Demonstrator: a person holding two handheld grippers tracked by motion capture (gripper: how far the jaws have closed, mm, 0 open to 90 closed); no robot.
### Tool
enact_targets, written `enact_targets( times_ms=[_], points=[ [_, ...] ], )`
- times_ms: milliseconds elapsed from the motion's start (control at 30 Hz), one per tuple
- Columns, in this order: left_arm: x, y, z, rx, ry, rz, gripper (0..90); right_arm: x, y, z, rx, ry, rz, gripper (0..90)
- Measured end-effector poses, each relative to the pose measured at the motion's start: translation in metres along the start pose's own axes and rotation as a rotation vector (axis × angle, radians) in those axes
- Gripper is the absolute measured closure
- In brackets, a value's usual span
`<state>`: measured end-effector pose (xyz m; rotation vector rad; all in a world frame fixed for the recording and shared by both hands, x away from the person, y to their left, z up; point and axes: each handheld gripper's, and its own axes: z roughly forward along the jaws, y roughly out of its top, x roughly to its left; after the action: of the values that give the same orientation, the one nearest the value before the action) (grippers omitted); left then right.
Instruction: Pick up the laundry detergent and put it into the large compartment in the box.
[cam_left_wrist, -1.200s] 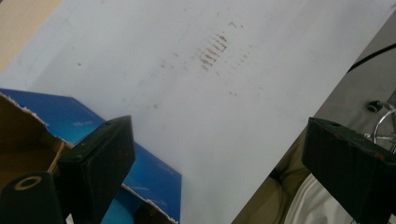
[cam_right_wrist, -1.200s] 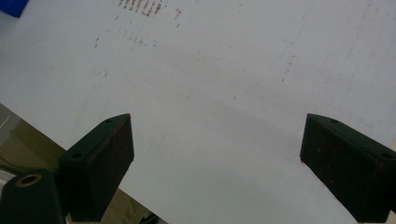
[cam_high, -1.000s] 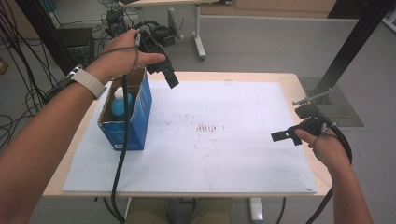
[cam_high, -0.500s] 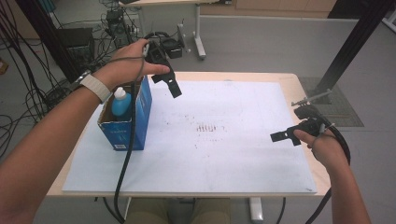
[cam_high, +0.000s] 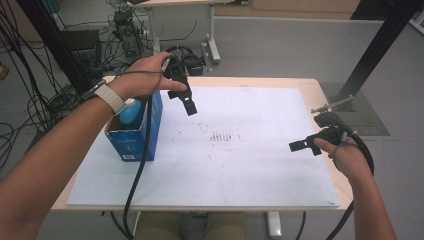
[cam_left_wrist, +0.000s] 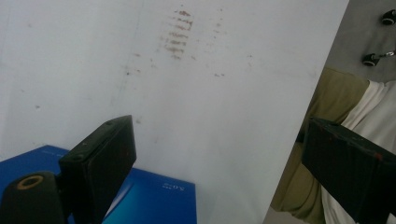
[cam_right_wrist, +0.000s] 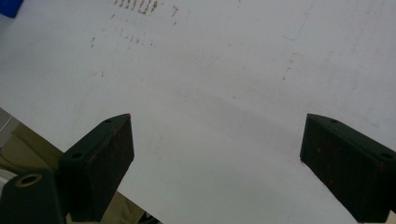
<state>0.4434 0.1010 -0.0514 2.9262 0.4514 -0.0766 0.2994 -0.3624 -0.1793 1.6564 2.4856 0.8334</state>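
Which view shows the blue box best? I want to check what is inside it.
The high view: the blue box stands open-topped at the white sheet's left edge, with a light blue, white-topped object inside. The left gripper view catches just a blue corner between its jaws; the right gripper view a blue sliver at its top-left corner.

Blue box (cam_high: 131, 142); light-blue bottle (cam_high: 131, 112) inside; white sheet (cam_high: 250, 165) with reddish speckles; black grippers' fingers (cam_left_wrist: 100, 161).

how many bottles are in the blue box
1 that shows: a bottle with a blue body and white cap stands in the blue box at the table's left, just under the left hand's wrist. The forearm covers part of the box's opening, so more may be hidden.
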Motion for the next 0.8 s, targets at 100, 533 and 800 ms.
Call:
enact_targets(
  times_ms=[100, 533, 800],
  points=[
    [0.0, 0.003, 0.005, 0.015, -0.005, 0.02, 10.6, -0.001, 0.0, 0.0, 0.0, 0.003, 0.003, 9.8],
    [-0.001, 0.006, 0.016, 0.037, -0.004, 0.045, 10.7, -0.003, -0.004, -0.002, -0.005, 0.0, 0.008, 9.8],
    [-0.002, 0.004, 0.015, 0.029, -0.003, 0.039, 10.8, -0.001, -0.004, -0.004, -0.007, -0.001, 0.004, 9.8]
  ],
)
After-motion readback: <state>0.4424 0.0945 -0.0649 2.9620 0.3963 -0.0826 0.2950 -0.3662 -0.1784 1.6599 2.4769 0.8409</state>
